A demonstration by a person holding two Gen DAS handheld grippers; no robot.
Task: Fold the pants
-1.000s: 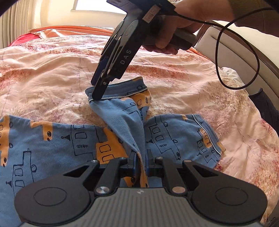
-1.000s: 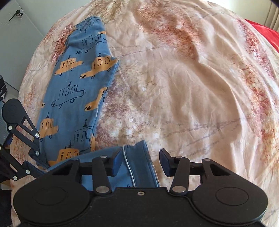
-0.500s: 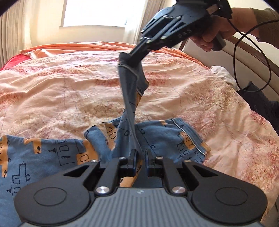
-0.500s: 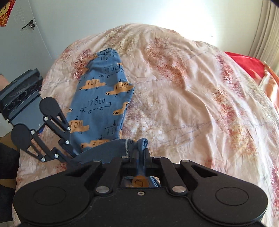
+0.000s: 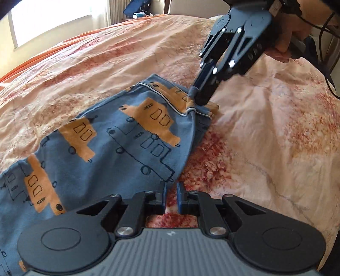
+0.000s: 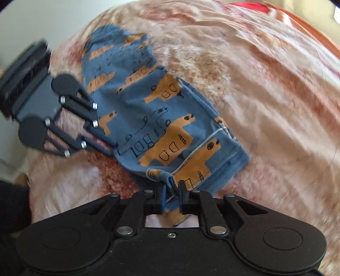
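Note:
Blue pants (image 5: 110,140) with orange vehicle prints lie folded lengthwise on the pink bedspread (image 5: 265,138). My left gripper (image 5: 171,194) is nearly shut at the pants' crotch-side edge; the cloth tip sits just at its fingertips, and bedspread shows in the narrow gap between them. My right gripper (image 6: 171,191) is shut on the waistband corner, low over the bed. In the left wrist view the right gripper (image 5: 196,95) pinches the waistband (image 5: 161,99). In the right wrist view the pants (image 6: 153,118) stretch away, with the left gripper (image 6: 106,148) at their left edge.
The bed's orange sheet edge (image 5: 42,57) runs along the far side. A window (image 5: 53,19) is at the back left. A black cable (image 5: 327,48) hangs by the right hand. A pale wall (image 6: 42,25) lies beyond the bed.
The right gripper, earlier holding the waistband lifted high, has carried it across and down onto the bed, laying one half of the pants over the other. The left gripper followed at the crotch.

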